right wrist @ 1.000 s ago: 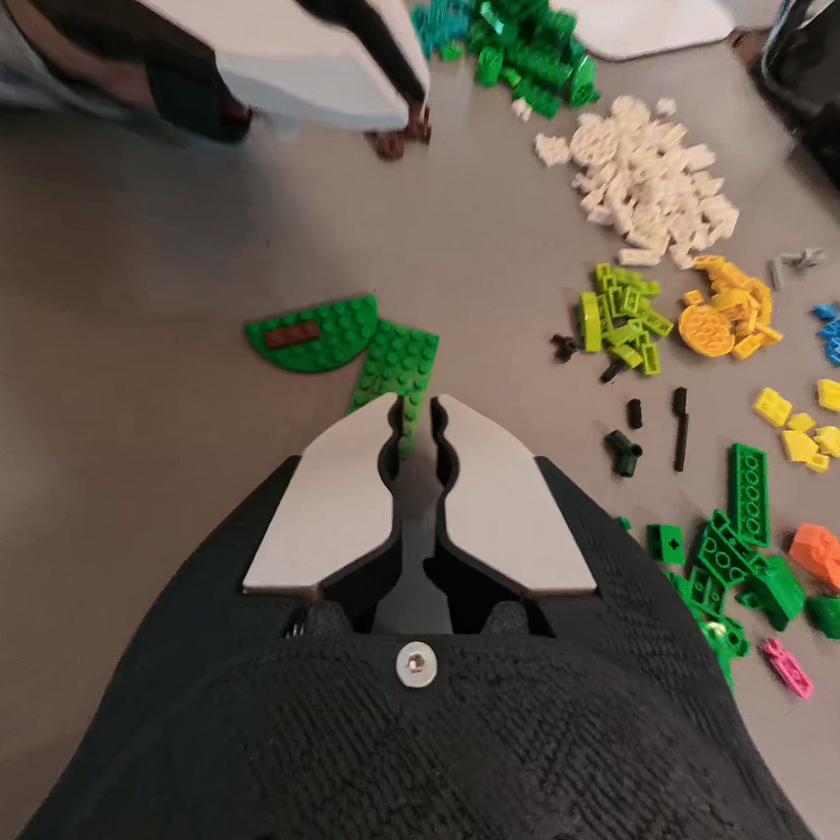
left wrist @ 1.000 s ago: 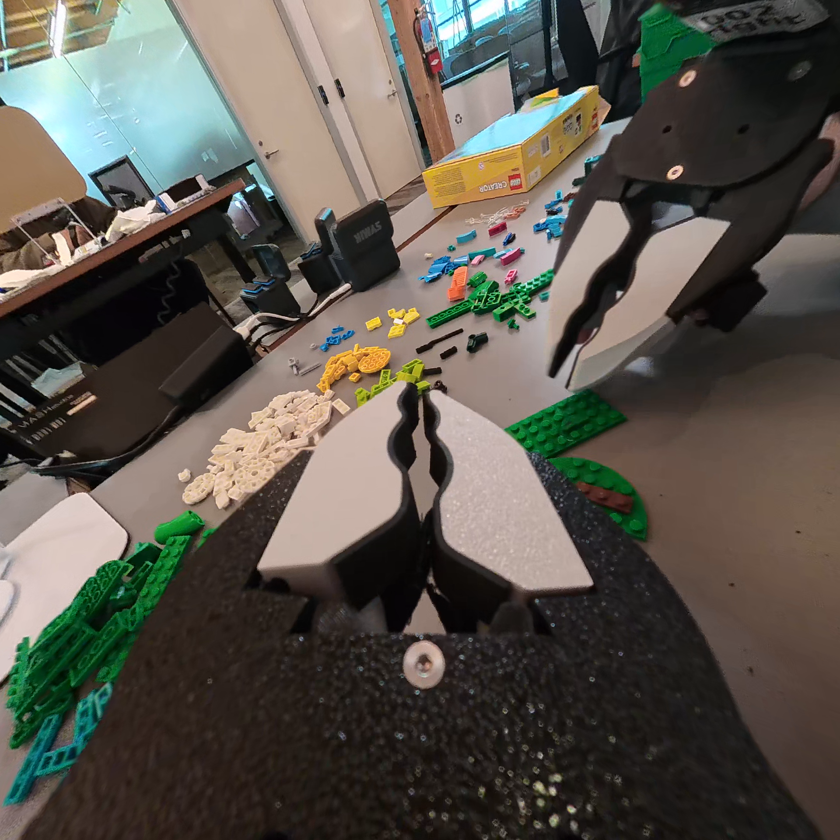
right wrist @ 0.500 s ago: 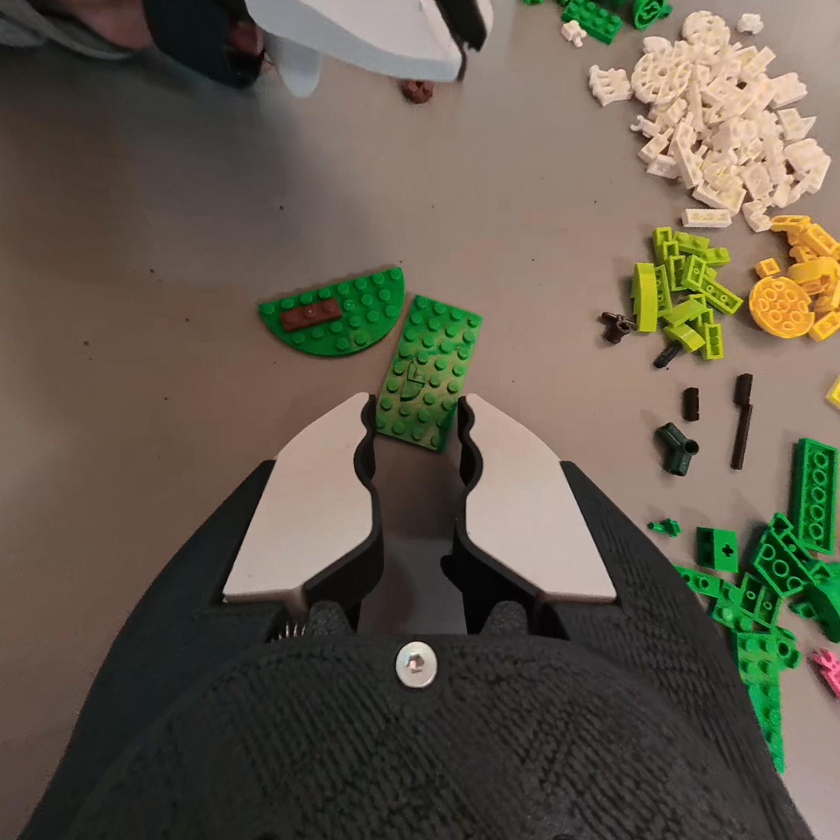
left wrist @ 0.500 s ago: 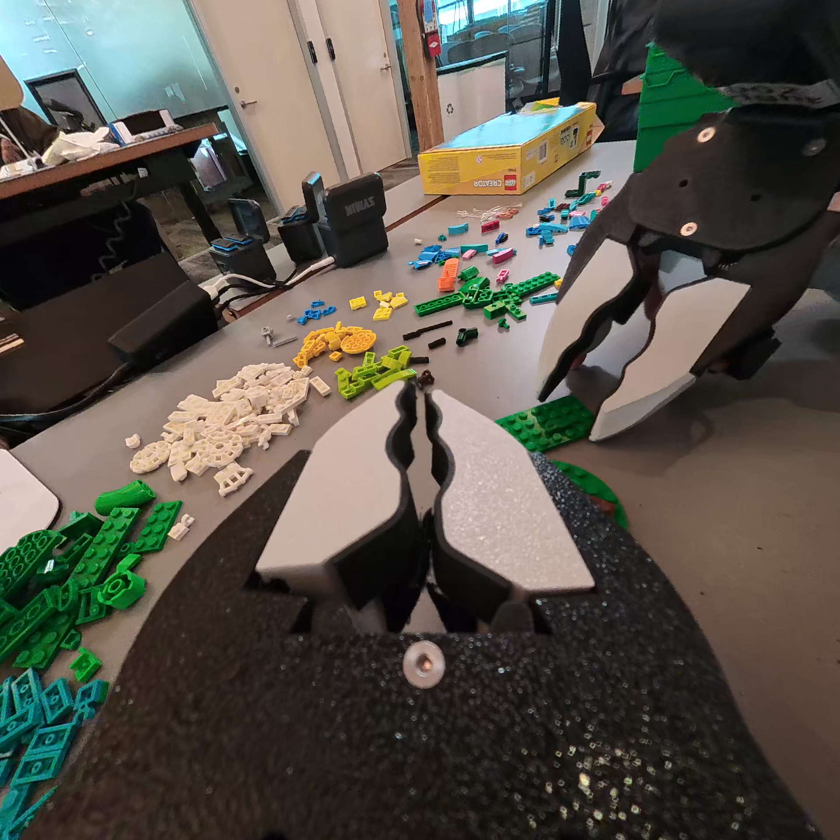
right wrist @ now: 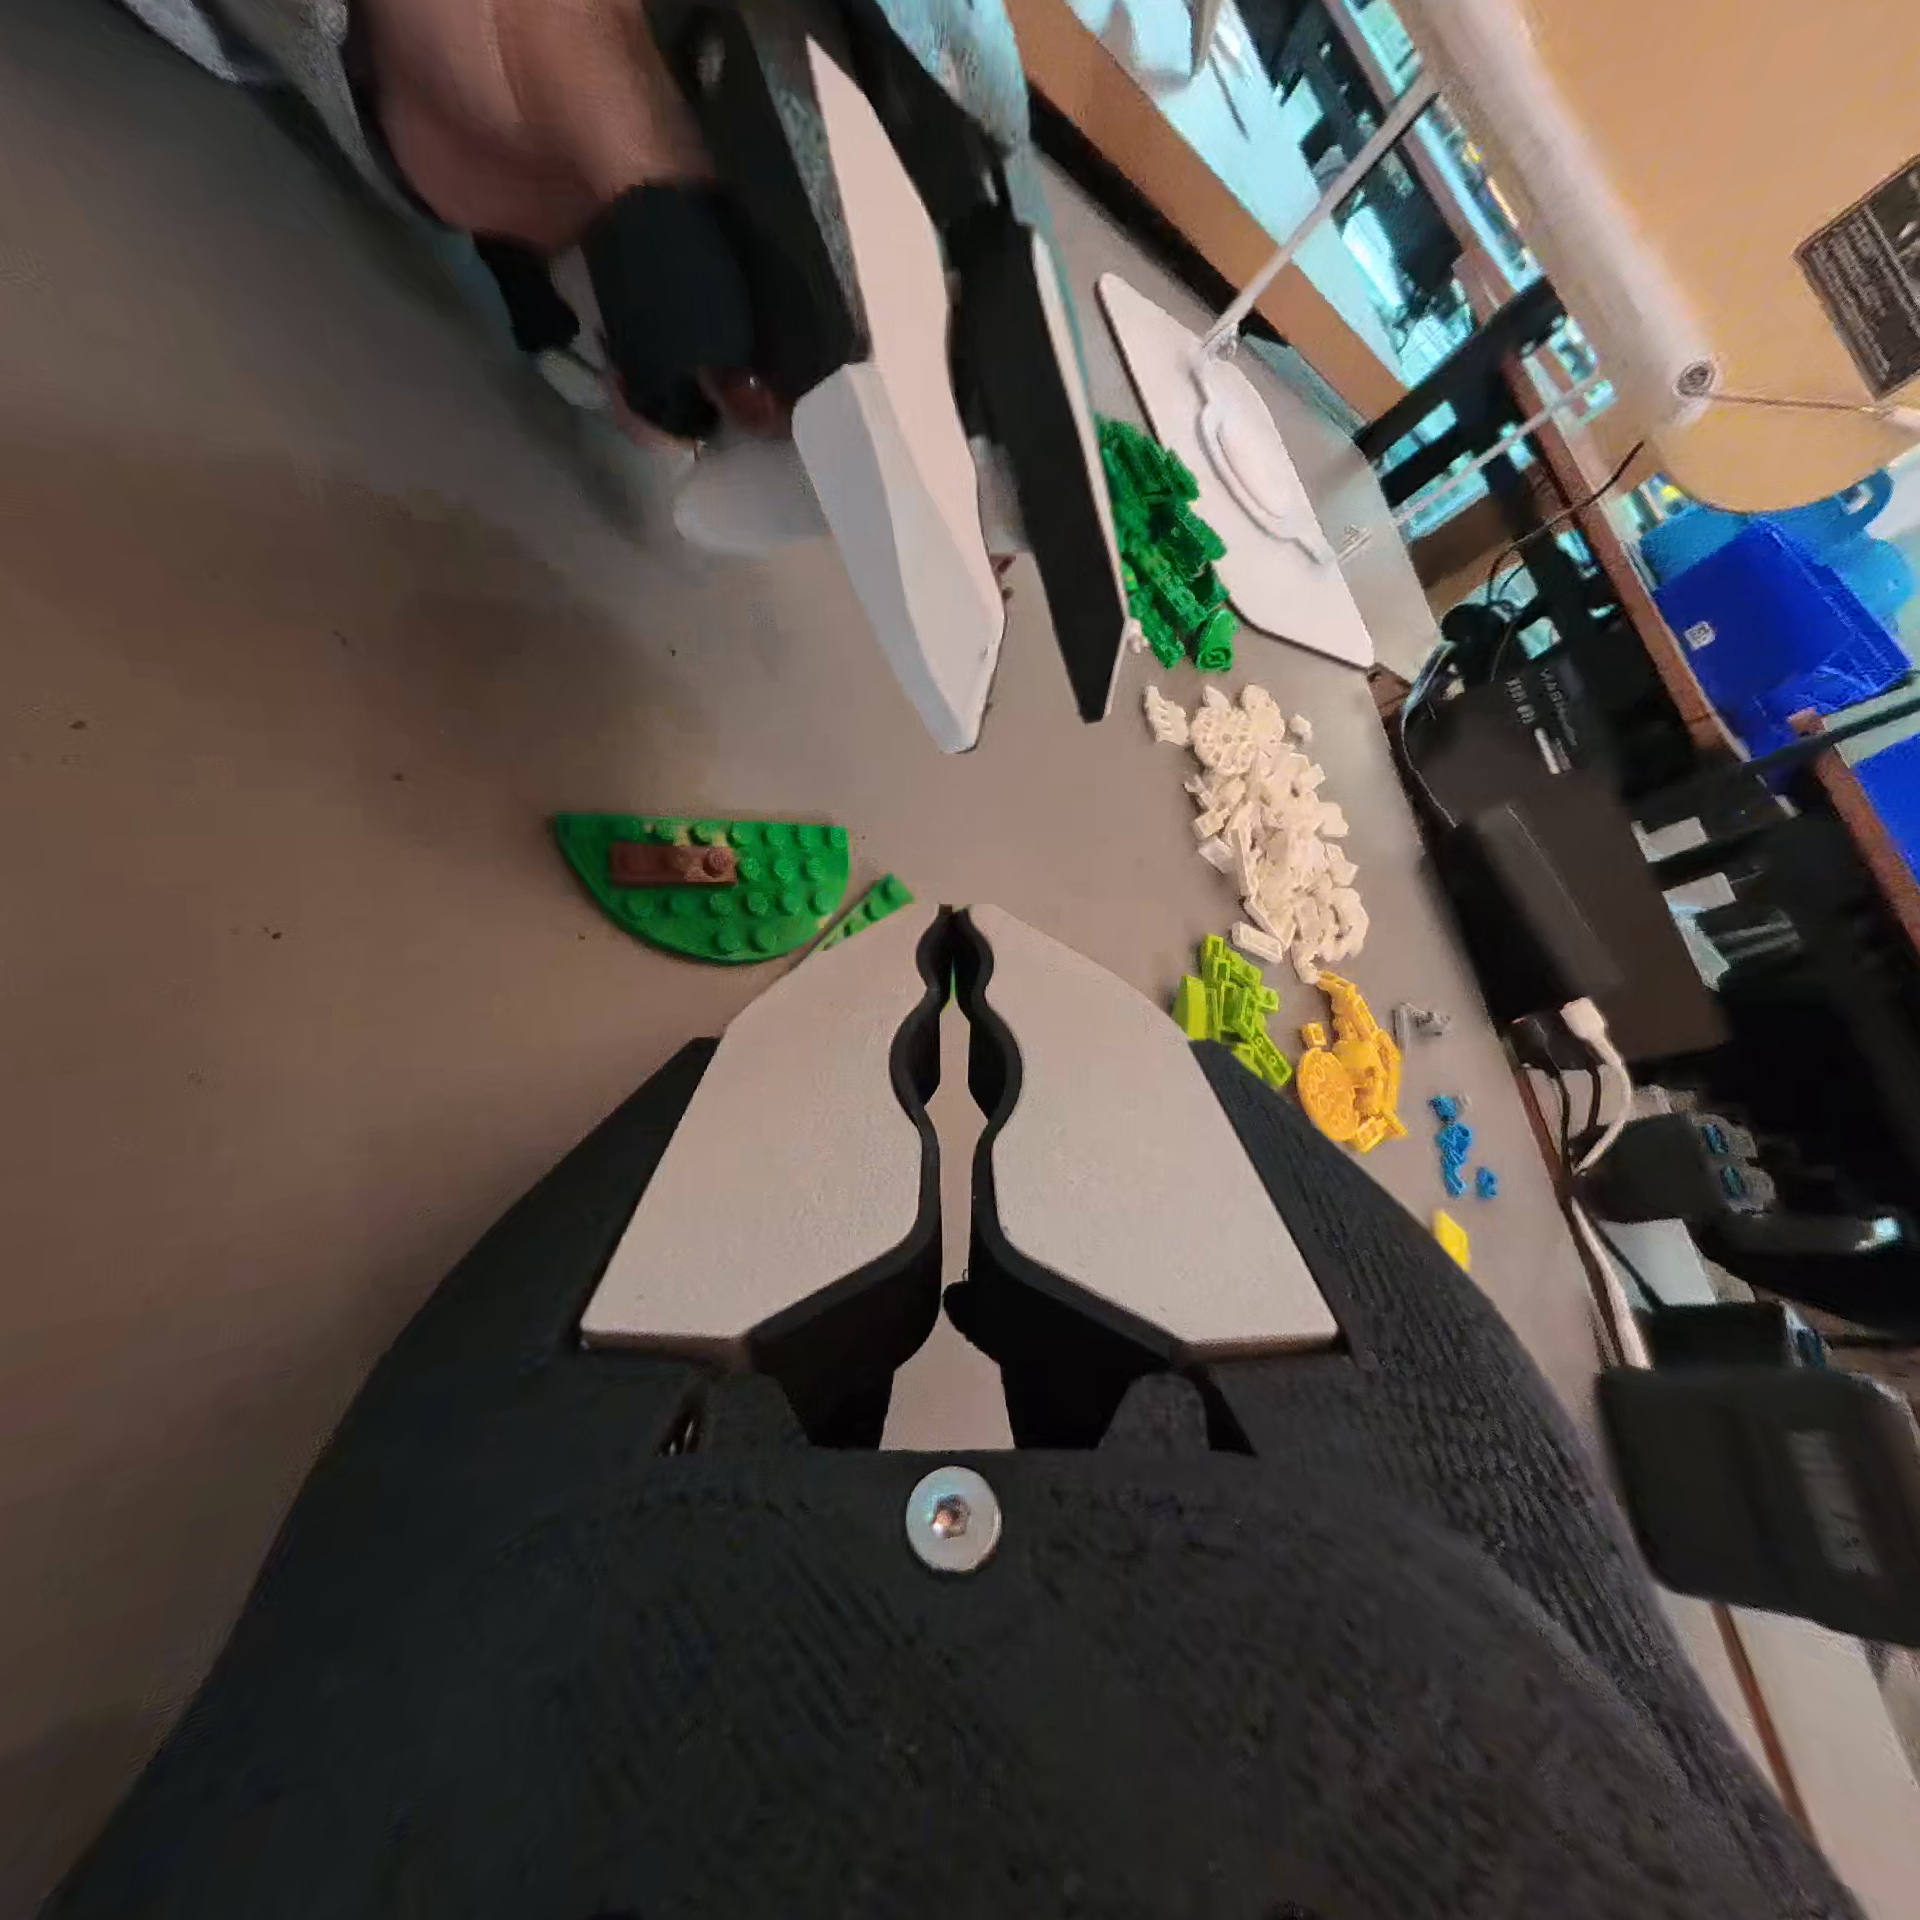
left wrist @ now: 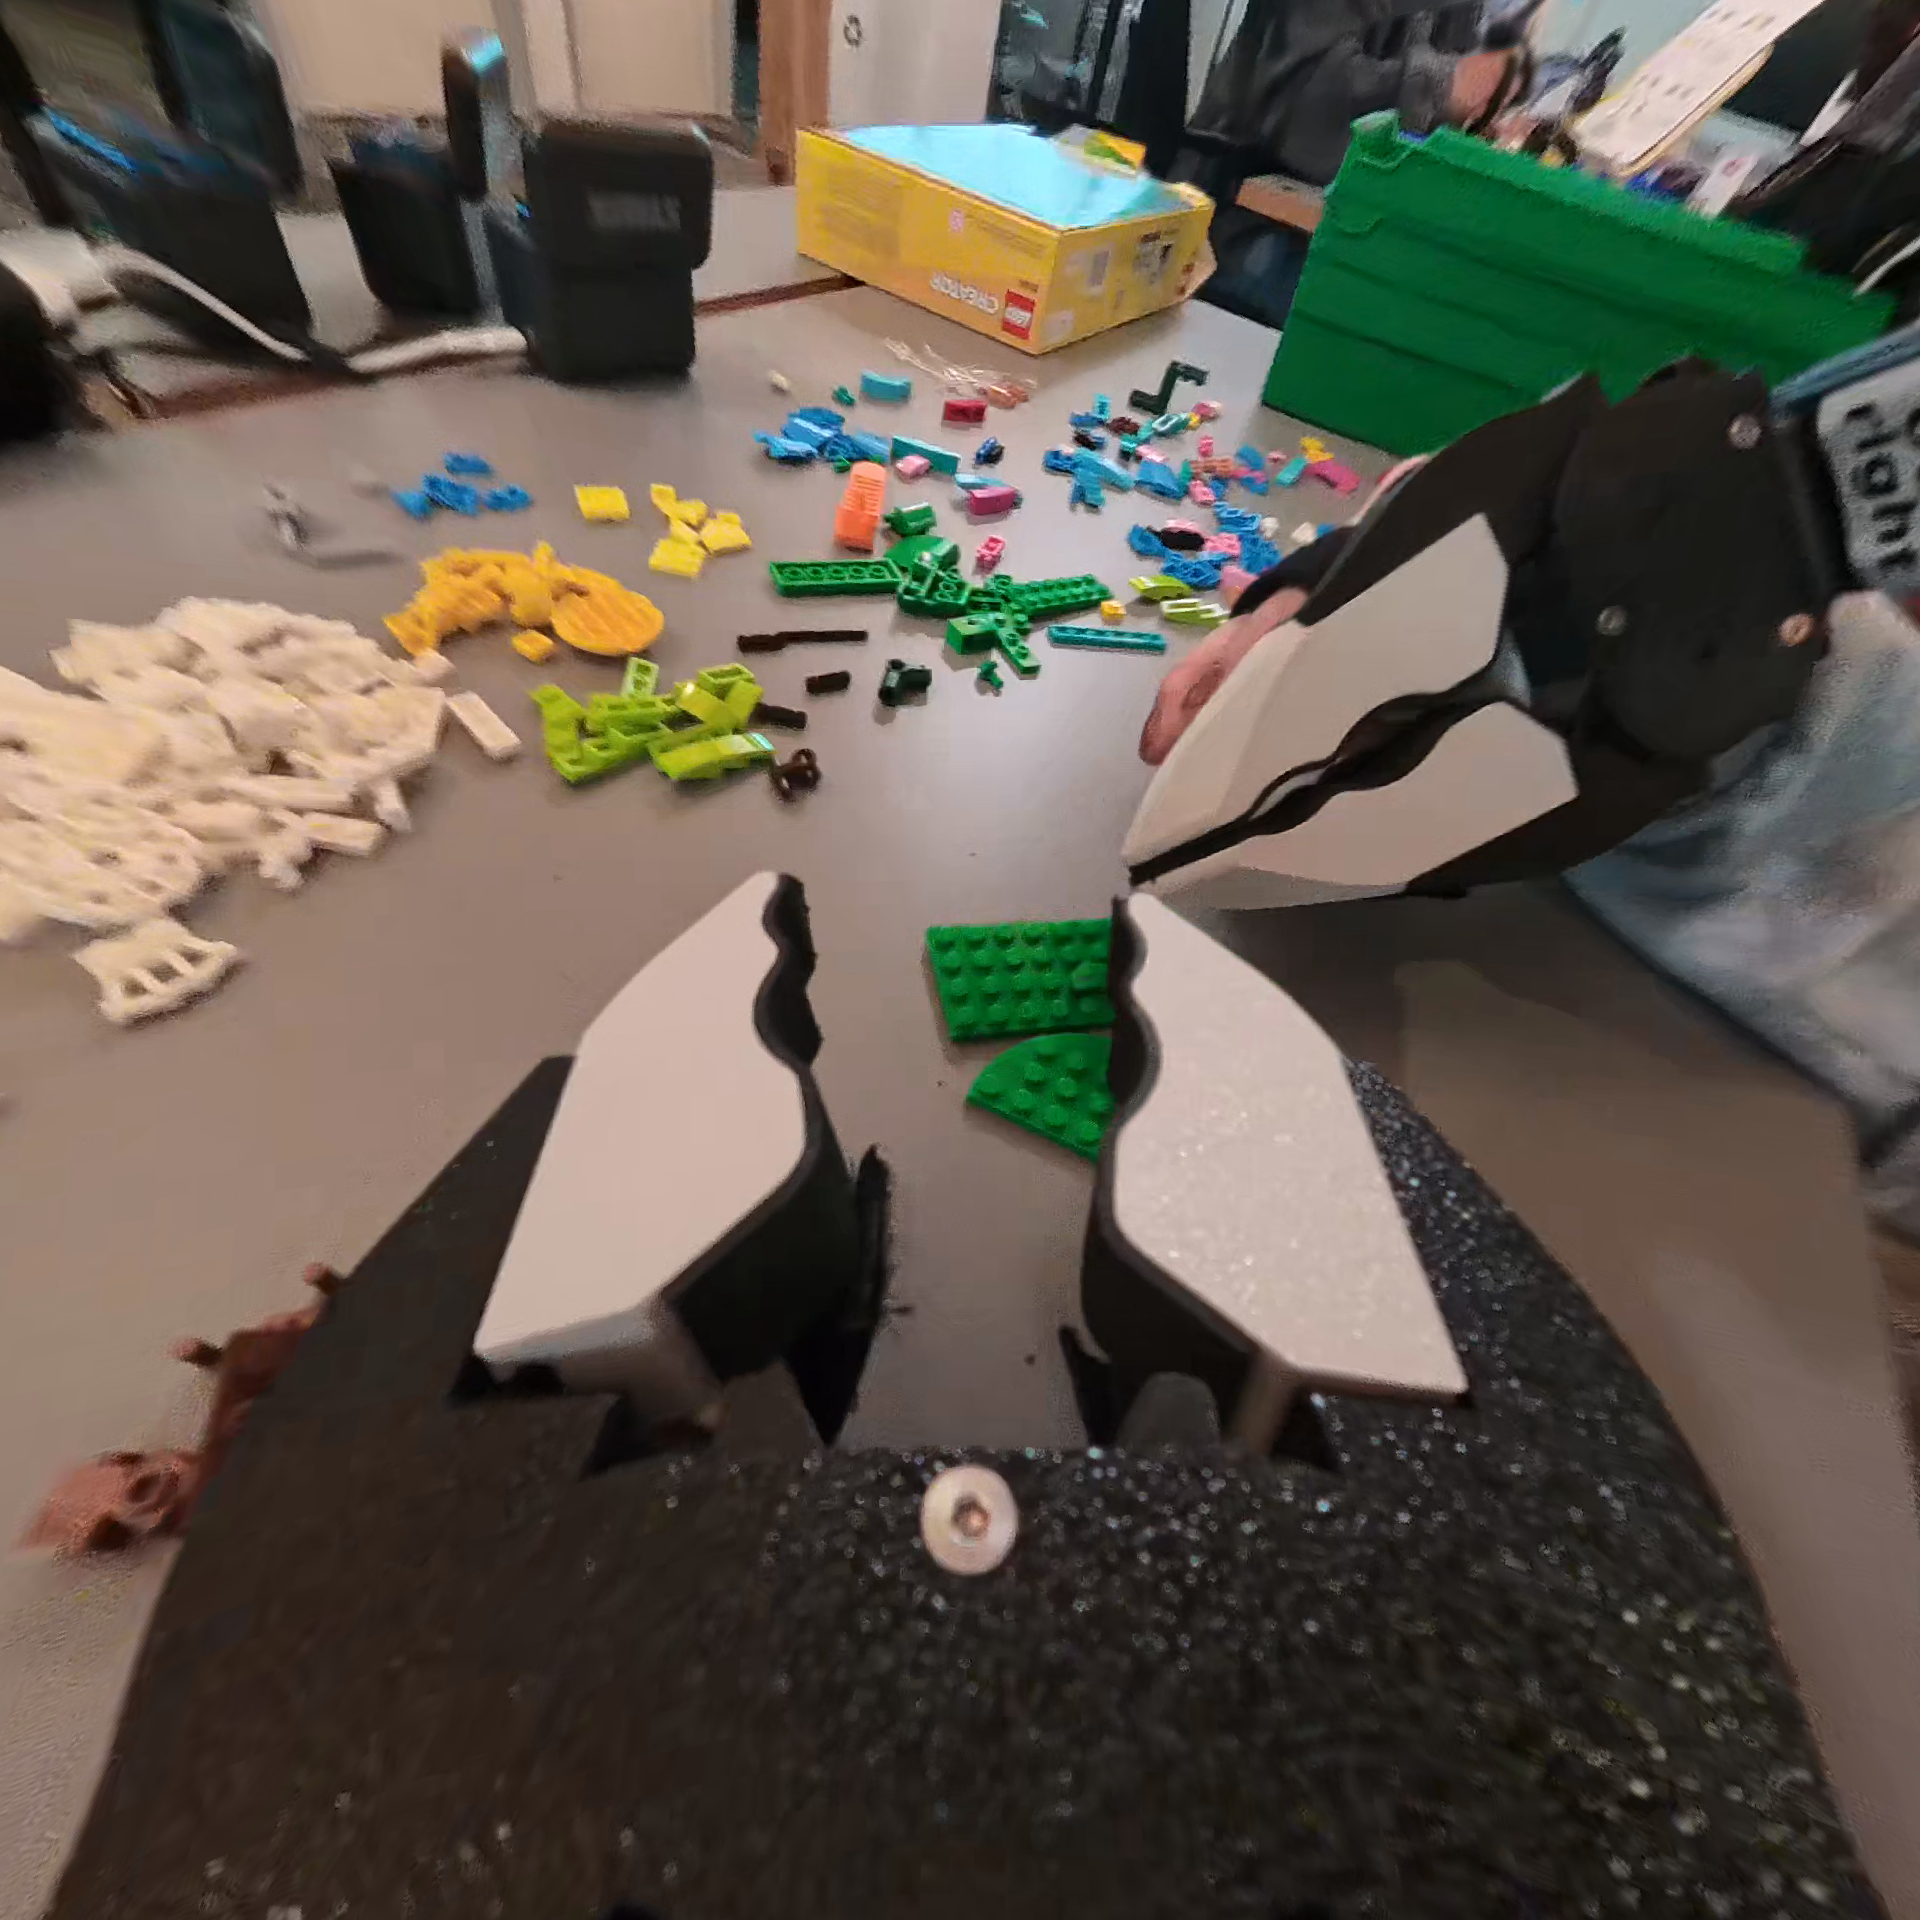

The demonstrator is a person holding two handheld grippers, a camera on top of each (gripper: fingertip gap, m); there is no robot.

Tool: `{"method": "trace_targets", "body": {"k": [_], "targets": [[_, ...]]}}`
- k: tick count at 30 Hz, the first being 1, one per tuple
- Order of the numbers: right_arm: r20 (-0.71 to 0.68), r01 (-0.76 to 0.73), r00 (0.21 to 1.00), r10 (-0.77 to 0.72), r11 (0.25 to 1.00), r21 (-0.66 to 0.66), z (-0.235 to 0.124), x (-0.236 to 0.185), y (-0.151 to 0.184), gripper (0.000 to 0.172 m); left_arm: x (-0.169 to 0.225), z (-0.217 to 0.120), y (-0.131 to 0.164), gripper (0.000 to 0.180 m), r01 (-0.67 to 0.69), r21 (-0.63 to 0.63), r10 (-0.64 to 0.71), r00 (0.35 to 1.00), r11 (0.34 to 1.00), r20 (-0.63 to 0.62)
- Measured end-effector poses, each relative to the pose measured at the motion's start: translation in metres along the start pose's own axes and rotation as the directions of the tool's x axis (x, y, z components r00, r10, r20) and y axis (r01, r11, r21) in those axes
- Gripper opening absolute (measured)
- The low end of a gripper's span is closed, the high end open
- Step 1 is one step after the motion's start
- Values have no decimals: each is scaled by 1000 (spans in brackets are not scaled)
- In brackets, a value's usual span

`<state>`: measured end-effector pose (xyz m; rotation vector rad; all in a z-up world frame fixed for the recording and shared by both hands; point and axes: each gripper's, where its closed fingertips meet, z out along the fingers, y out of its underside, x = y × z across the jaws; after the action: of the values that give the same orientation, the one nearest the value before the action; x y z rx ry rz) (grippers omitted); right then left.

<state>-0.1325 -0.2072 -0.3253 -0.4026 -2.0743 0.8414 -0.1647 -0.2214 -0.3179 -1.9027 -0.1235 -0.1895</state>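
Note:
My left gripper [left wrist: 951, 894] is open and holds nothing; it hovers low over the grey table [left wrist: 416, 1039]. A green rectangular studded plate [left wrist: 1023, 977] and a green half-round plate [left wrist: 1044, 1091] lie flat just ahead, by its right finger. My right gripper [right wrist: 948, 912] is shut and rolled on its side. Its tips are at the far right corner of the rectangular plate [right wrist: 873, 912], and a sliver of green shows through the slit between the pads. The half-round plate [right wrist: 717, 883] carries a small brown piece [right wrist: 673, 862]. The right gripper also shows in the left wrist view [left wrist: 1132, 878], and the left gripper in the right wrist view [right wrist: 1029, 717].
Sorted brick piles lie beyond: white [left wrist: 187, 727], yellow [left wrist: 530, 613], lime [left wrist: 655, 727], green [left wrist: 966, 603], blue and pink [left wrist: 1174, 488]. A yellow box [left wrist: 997, 229], a green bin [left wrist: 1538, 281] and black chargers [left wrist: 613, 249] stand at the back. Brown pieces [left wrist: 135, 1486] lie at the near left. About 5 cm separates my left fingertips from my right.
My left gripper has gone from shut to wide open and swung right toward the green plates. My right gripper, open astride the rectangular plate half a second ago, has rolled sideways and shut.

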Motion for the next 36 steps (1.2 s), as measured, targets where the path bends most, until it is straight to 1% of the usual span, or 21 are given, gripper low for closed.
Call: {"method": "trace_targets", "body": {"k": [4, 6, 7, 9, 10, 13, 16, 19, 26, 28, 30, 31, 34, 36], "targets": [[22, -65, 997, 67, 992, -106, 2, 0, 21, 4, -7, -2, -2, 52, 94, 24, -94, 996, 995, -9], [65, -142, 986, 152, 981, -133, 3, -5, 27, 8, -10, -2, -2, 52, 98, 19, -98, 995, 995, 2], [101, -208, 969, 226, 964, -164, 3, -9, 30, 14, -11, -2, -2, 51, 73, 14, -74, 997, 997, 20], [155, -323, 921, 357, 923, -210, 4, -17, 32, 24, -13, -2, 0, 48, -24, -9, 24, 997, 1000, 75], [165, -352, 906, 390, 910, -216, 5, -18, 32, 25, -12, -2, 1, 45, -80, -24, 82, 992, 997, 96], [156, -368, 899, 409, 899, -236, 5, -18, 34, 25, -5, 1, 5, 39, -203, -56, 209, 971, 977, 116], [151, -378, 895, 420, 893, -244, 5, -18, 35, 24, -1, 2, 7, 35, -259, -71, 266, 956, 963, 121], [152, -384, 892, 427, 890, -246, 5, -18, 35, 24, -1, 2, 7, 33, -260, -70, 267, 956, 963, 120], [155, -386, 892, 425, 893, -233, 6, -19, 33, 25, -4, 0, 4, 31, -212, -49, 216, 969, 976, 118], [168, -432, 866, 470, 875, -218, 6, -18, 29, 35, -5, 0, 4, 31, -205, -46, 209, 971, 978, 118], [172, -495, 829, 532, 841, -217, 6, -17, 25, 55, -5, -1, 3, 30, -201, -41, 204, 972, 979, 120], [171, -510, 818, 549, 831, -222, 6, -17, 23, 61, -6, -1, 3, 30, -199, -40, 203, 972, 979, 121], [139, -500, 828, 544, 827, -258, 6, -18, 23, 61, -6, -1, 3, 29, -198, -40, 201, 972, 979, 122], [123, -505, 821, 558, 809, -301, 7, -22, 25, 60, -6, -1, 3, 29, -198, -37, 201, 972, 980, 123]]}}
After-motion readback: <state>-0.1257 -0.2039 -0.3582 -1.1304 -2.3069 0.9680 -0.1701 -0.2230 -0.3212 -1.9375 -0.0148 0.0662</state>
